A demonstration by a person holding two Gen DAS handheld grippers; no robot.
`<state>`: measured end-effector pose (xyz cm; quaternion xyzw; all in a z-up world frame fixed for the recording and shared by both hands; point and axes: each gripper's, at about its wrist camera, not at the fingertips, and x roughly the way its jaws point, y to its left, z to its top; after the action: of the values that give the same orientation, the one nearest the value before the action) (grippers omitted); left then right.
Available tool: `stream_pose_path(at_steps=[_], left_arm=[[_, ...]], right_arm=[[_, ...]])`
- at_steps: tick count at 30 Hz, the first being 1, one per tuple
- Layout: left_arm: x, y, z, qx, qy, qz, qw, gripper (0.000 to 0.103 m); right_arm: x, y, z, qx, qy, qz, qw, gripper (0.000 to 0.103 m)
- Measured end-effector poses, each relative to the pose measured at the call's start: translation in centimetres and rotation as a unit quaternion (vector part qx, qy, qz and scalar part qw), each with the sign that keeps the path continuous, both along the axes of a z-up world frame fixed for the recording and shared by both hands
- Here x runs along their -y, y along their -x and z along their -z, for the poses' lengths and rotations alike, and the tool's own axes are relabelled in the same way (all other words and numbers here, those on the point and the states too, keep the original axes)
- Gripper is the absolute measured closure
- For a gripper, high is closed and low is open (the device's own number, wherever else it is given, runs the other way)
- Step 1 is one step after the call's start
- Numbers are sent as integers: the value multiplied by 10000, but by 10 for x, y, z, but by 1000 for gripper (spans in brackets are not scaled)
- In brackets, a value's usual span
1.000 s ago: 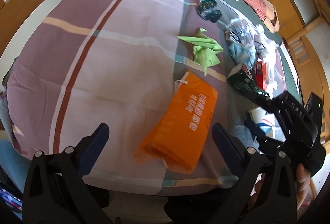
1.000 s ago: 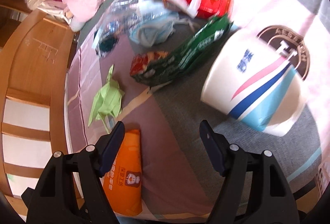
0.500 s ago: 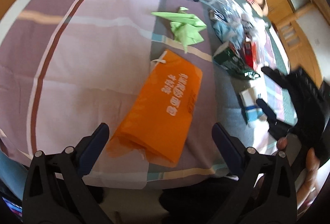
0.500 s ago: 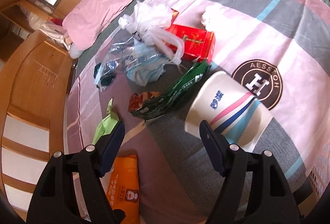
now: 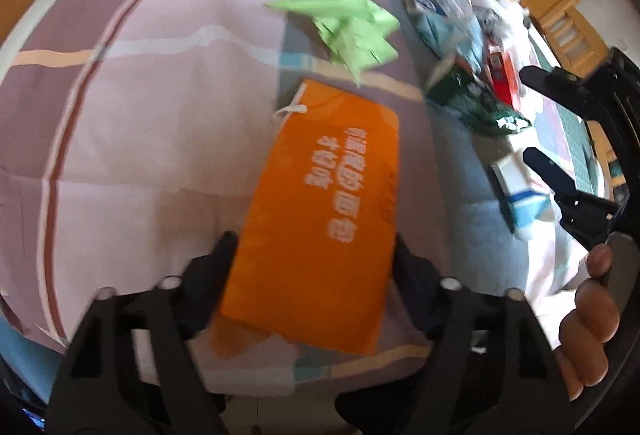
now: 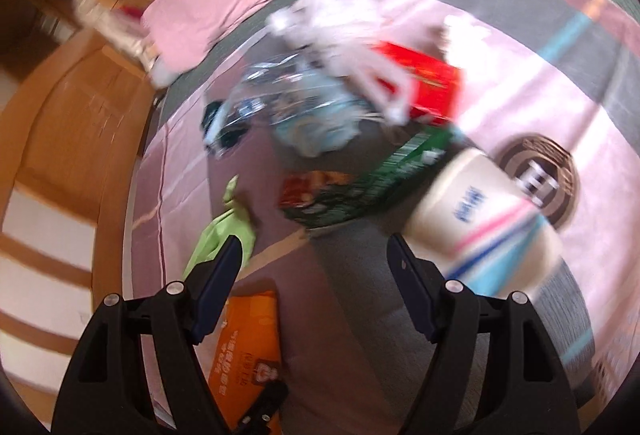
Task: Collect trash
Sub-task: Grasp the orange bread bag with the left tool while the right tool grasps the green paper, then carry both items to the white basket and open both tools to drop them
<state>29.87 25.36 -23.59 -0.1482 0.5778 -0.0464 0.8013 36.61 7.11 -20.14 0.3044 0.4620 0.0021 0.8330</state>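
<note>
The left tool (image 5: 314, 271) stood spread wide, straddling the near end of the orange bag (image 5: 324, 219) flat on the bed (image 5: 120, 115); the right tool (image 6: 316, 263) hovered apart, empty, beside the paper cup (image 6: 480, 223)

The black 2-finger left tool (image 5: 314, 267) was spread wide, its fingers low and well apart. The black right tool (image 6: 314, 267) was likewise wide open, gripped at its handle by the person's bare right hand (image 5: 588, 319).
</note>
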Motion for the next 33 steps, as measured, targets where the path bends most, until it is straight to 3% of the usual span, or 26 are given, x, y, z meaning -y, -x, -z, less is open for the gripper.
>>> stream_pose_path(at_steps=[2,4,7,10,15,17,21,26,33], left_arm=[[-16,1,-2,-17,344,-320,9989,39],[-29,3,-4,-37,439,-568,9974,40],[-48,8,-10,17,359,-1006,9943,40],[-61,13,-23,242,107,-1302,9911,45],[-66,13,-41,570,-179,-1402,9883,47],[-61,10,-41,576,-189,-1322,9894,49],[-57,7,-34,449,-157,-1161,9921,51],[-61,6,-18,153,321,-1206,9921,55],[-77,8,-19,262,1224,-1331,9832,56]], right_arm=[[-21,-15,-4,42,232,-427,9988,29],[-39,-30,-6,101,319,-700,9970,29],[-67,-59,-5,158,214,-1081,9938,23],[-93,-85,6,130,626,-1236,9903,21],[-117,-100,40,-500,936,-1660,9804,21],[-123,-98,46,-634,1023,-1793,9764,30],[-123,-91,44,-618,1221,-1861,9730,59],[-103,-79,37,-622,859,-1654,9805,64],[-73,-61,15,-323,653,-1291,9890,64]])
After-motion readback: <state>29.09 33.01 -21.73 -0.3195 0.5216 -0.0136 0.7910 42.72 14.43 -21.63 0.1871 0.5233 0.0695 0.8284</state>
